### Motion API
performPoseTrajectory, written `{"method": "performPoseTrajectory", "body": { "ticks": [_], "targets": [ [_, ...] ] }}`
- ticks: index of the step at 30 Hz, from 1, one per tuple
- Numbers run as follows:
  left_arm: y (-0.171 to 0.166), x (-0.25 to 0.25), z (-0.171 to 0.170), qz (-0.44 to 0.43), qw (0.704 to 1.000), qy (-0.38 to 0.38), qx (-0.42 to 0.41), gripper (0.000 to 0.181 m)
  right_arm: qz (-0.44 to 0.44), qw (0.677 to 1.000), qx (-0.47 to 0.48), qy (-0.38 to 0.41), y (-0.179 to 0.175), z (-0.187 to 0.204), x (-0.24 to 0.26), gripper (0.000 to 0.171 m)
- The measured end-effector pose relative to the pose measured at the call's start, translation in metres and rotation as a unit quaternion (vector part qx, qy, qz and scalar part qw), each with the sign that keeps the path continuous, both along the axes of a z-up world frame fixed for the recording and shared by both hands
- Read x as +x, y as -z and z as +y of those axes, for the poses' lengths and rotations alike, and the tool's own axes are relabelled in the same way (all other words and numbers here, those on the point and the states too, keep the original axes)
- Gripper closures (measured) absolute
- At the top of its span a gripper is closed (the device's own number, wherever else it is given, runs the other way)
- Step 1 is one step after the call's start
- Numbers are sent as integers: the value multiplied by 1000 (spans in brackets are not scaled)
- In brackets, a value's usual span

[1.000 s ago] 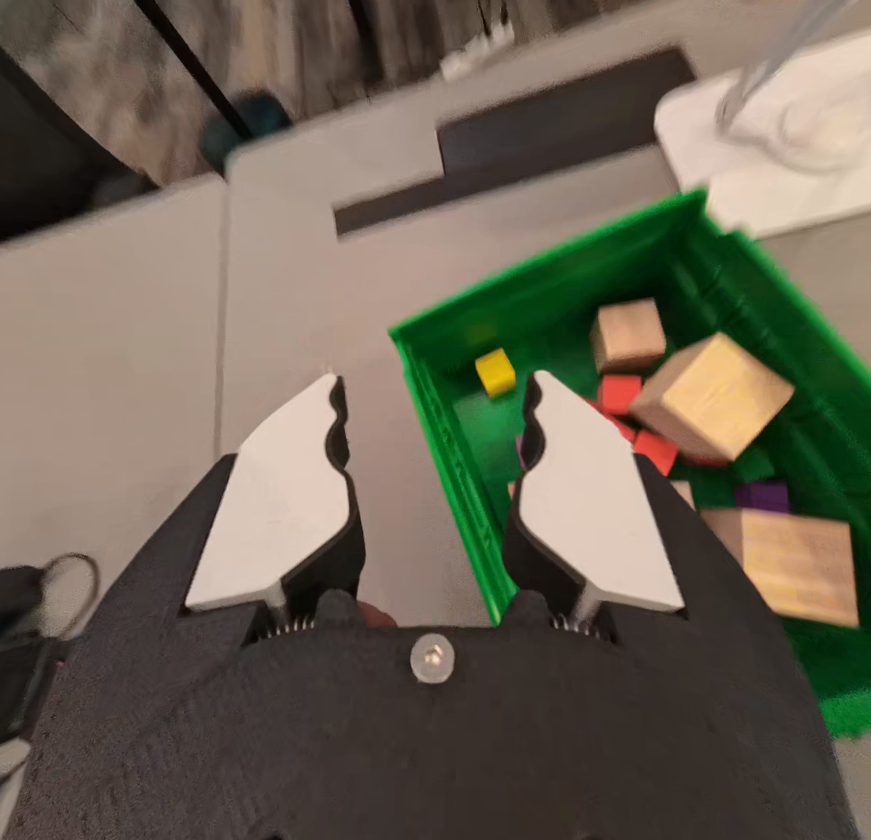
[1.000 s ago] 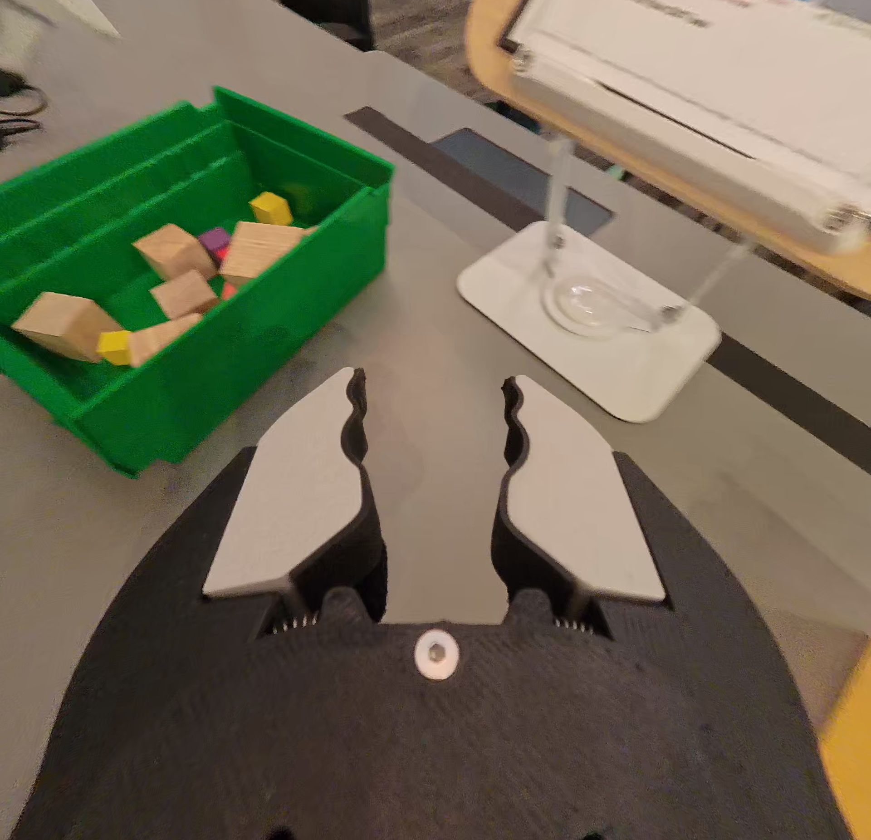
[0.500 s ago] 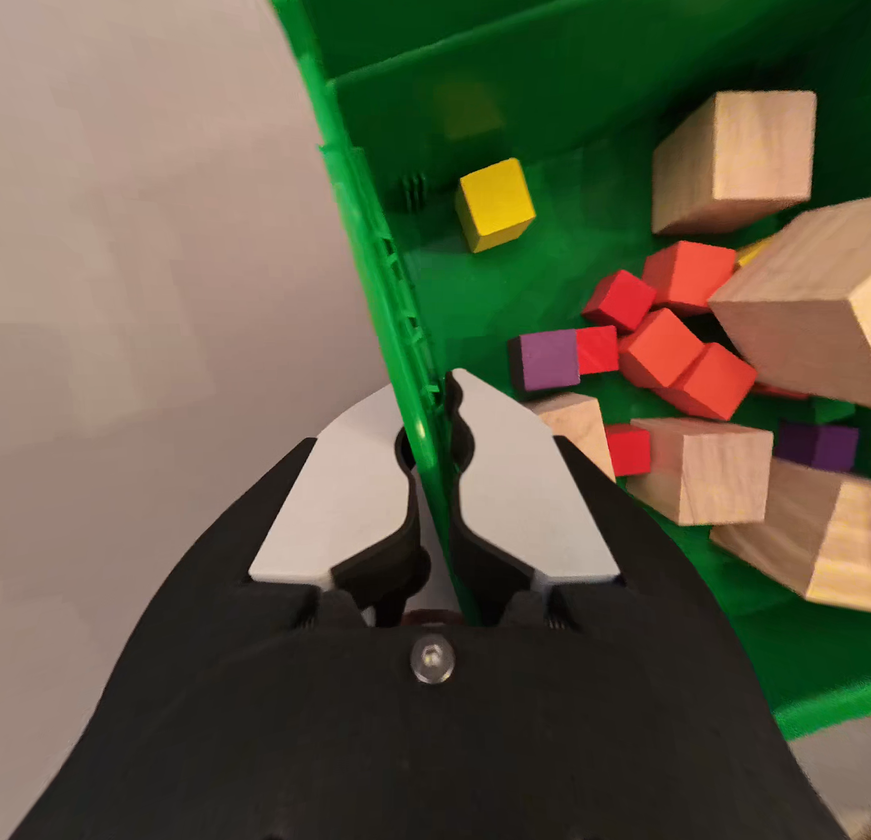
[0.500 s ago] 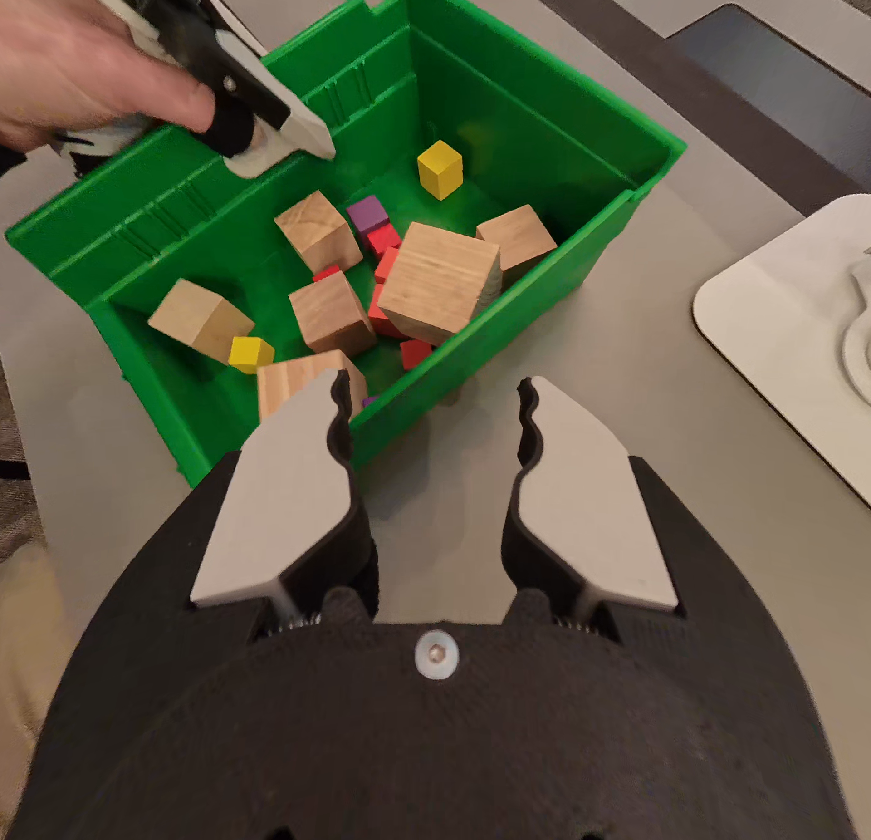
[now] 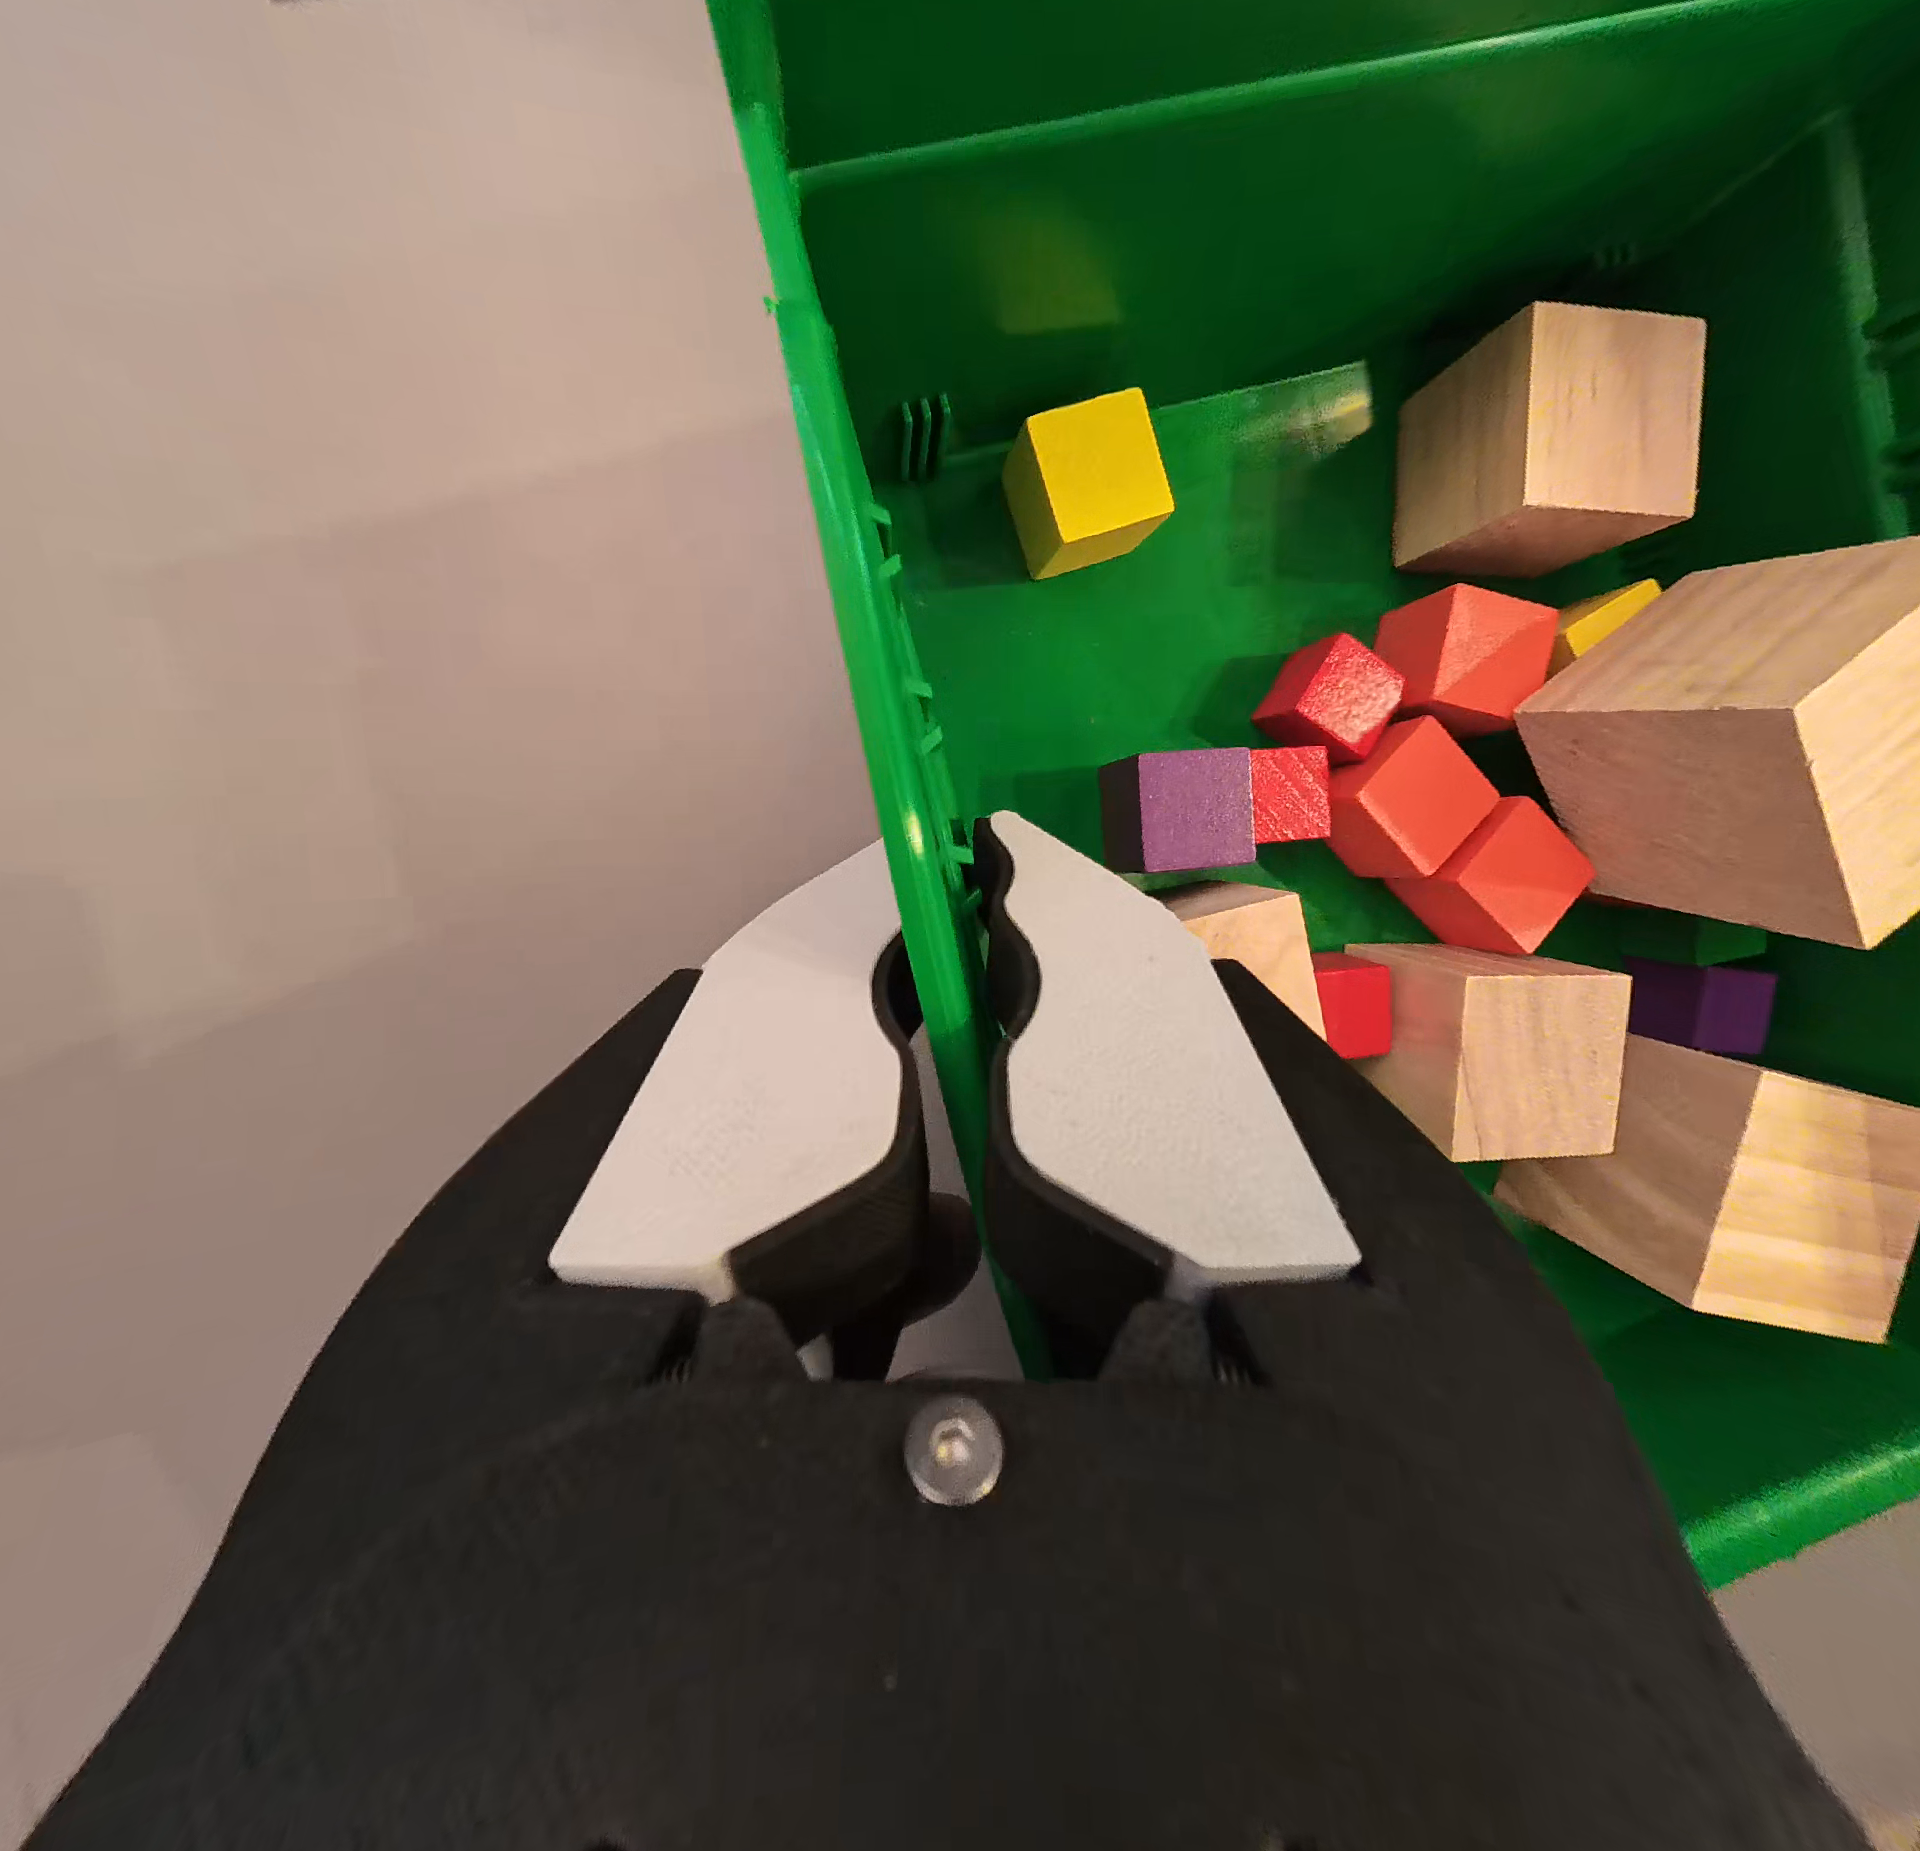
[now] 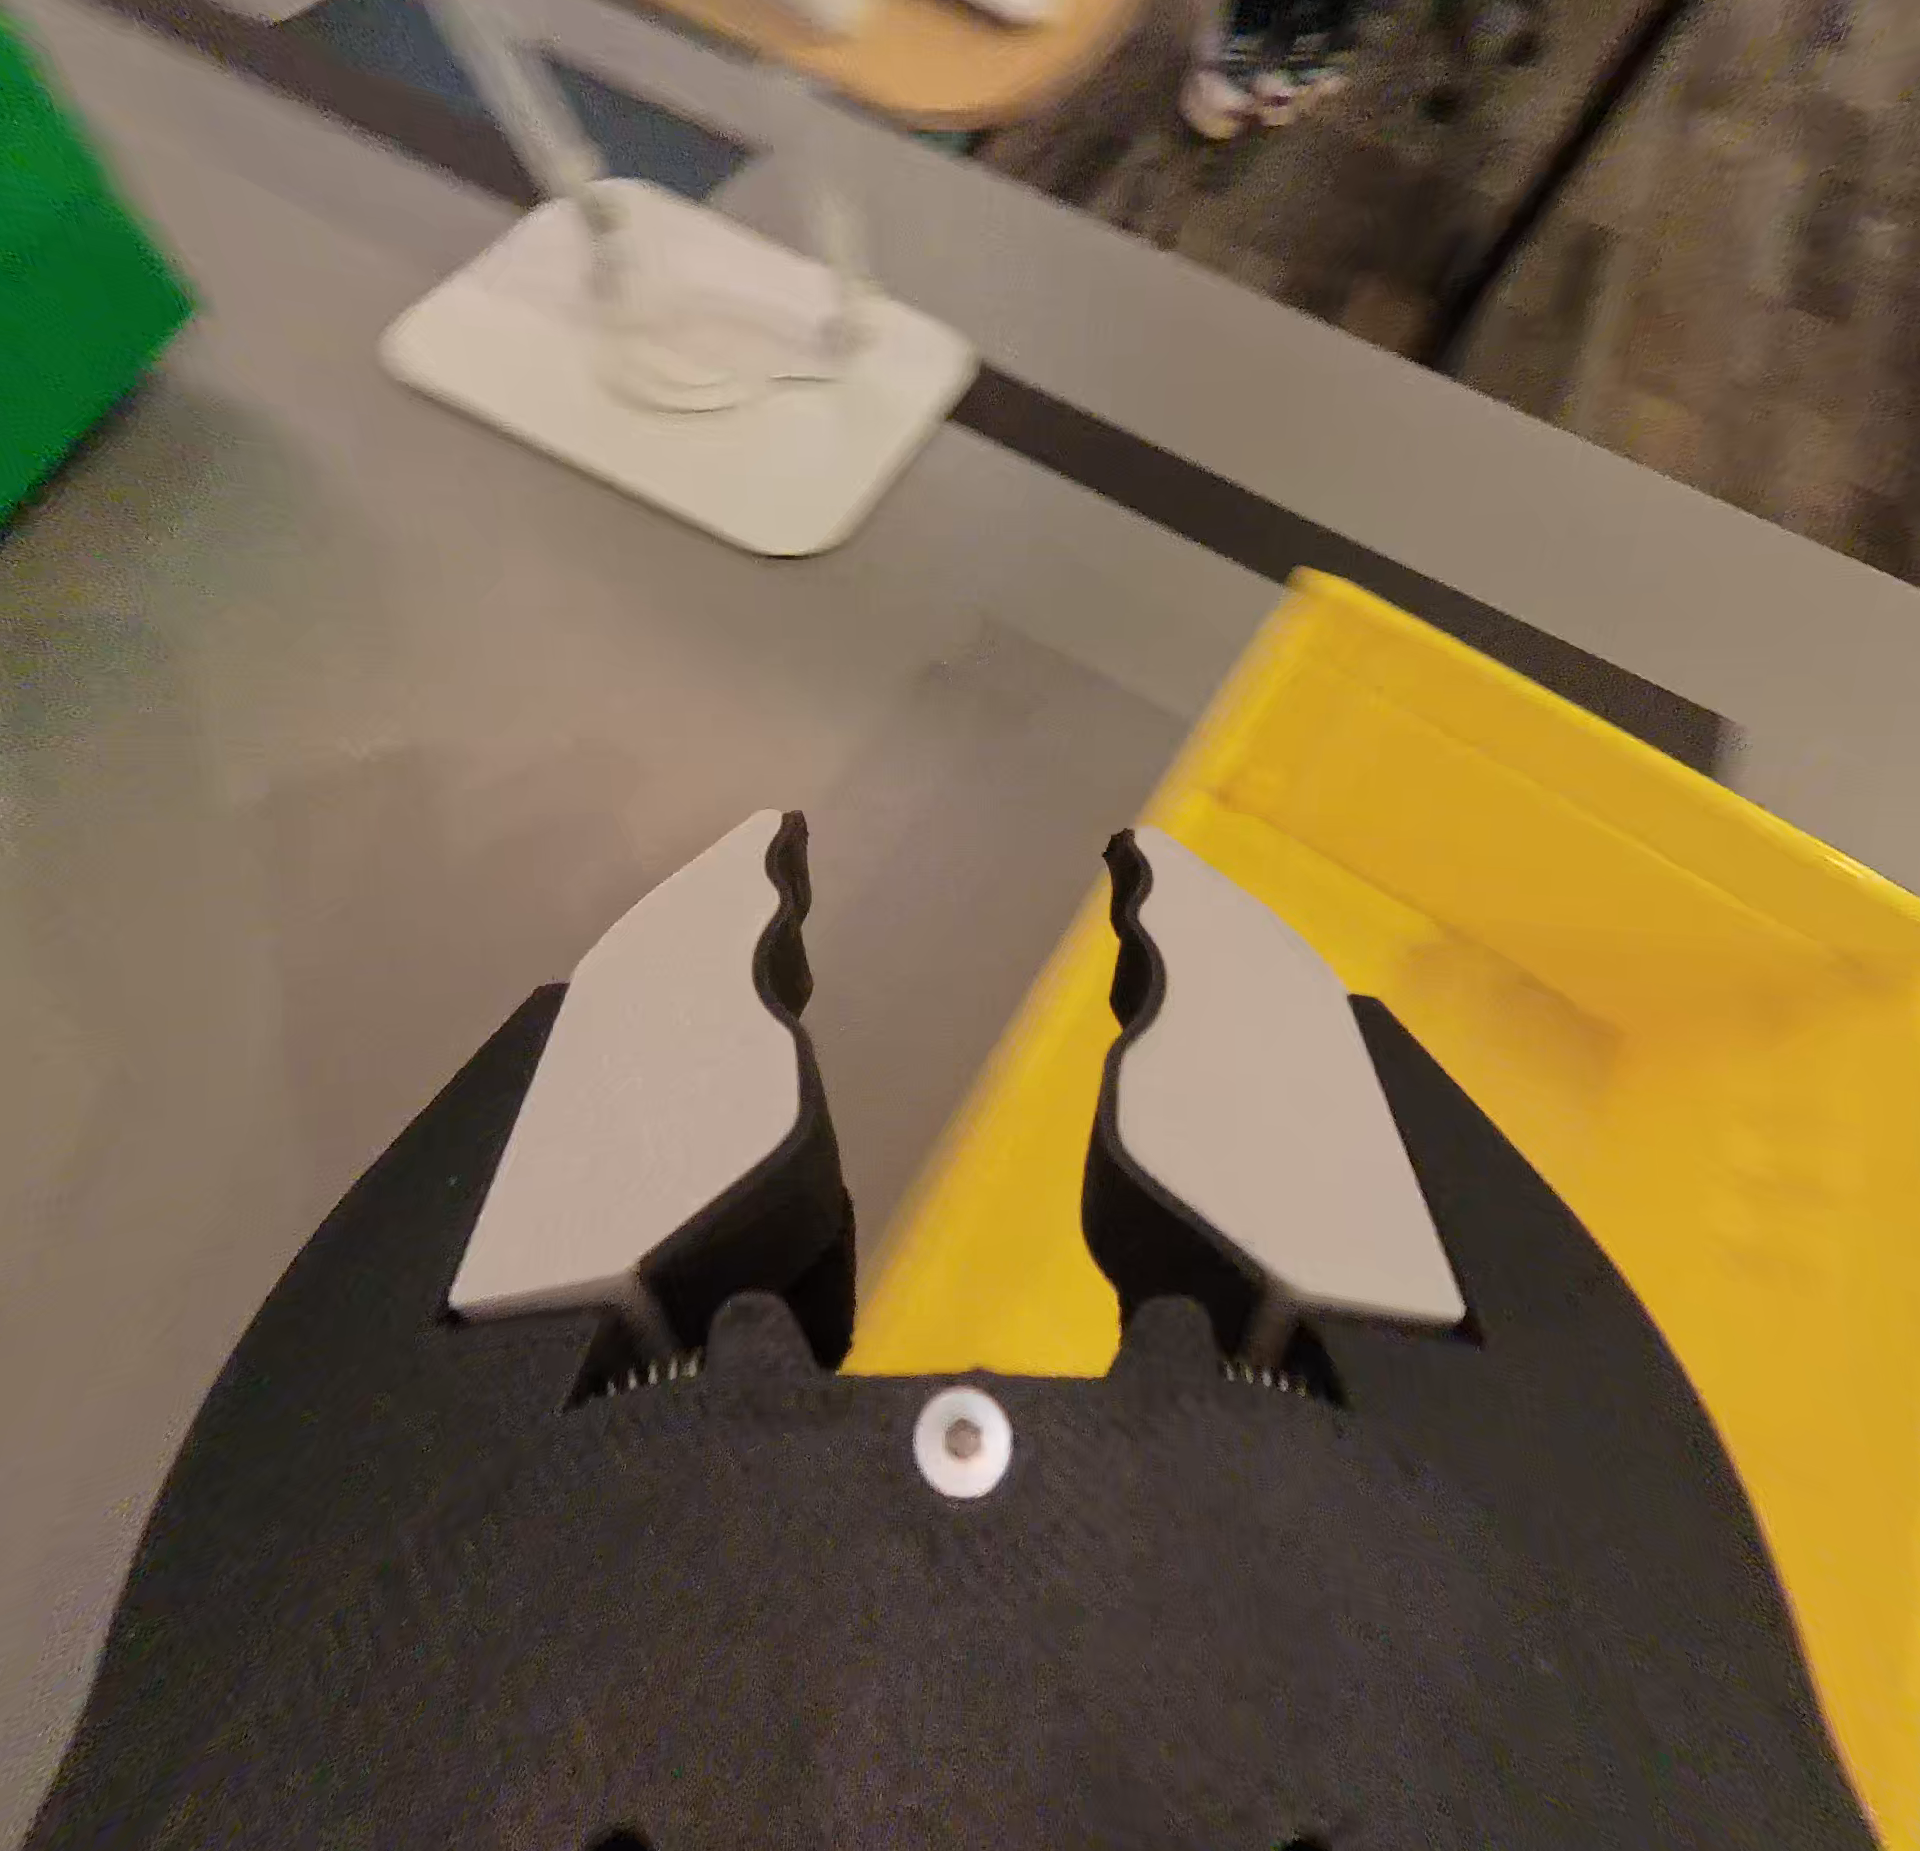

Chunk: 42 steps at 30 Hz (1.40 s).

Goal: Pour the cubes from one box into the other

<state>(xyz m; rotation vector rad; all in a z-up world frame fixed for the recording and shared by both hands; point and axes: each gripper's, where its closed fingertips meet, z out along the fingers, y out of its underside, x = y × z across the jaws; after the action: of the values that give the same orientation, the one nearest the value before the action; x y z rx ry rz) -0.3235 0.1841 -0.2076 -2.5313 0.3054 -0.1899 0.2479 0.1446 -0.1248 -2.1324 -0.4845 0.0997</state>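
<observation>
A green box holds several cubes: a yellow cube, red cubes, a purple cube and plain wooden cubes. My left gripper is shut on the box's left wall, one finger outside and one inside. A corner of the green box shows at the left of the right wrist view. A yellow box lies at the right, with no cubes in the part that shows. My right gripper is open above the yellow box's left wall.
The boxes sit on a grey table. A white stand base with clear legs stands behind, between the two boxes. The table's far edge and dark floor lie beyond. A dark strip crosses the table.
My left gripper closed tighter on the green box's wall. My right gripper swung right, away from the green box, to the yellow box's left wall, staying open.
</observation>
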Motion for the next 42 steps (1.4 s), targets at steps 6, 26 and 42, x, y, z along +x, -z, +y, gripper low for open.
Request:
{"method": "performPoseTrajectory", "body": {
  "ticks": [6,26,42],
  "targets": [
    [-18,28,3,-5,1000,21,18,176,-66,984,-18,167,3,-23,181,107],
    [-8,95,18,-1,998,55,-34,176,-56,975,-169,133,69,-64,227,167],
    [-9,117,-3,-12,992,100,-77,175,-52,980,-185,49,70,-99,144,169]
  ]
}}
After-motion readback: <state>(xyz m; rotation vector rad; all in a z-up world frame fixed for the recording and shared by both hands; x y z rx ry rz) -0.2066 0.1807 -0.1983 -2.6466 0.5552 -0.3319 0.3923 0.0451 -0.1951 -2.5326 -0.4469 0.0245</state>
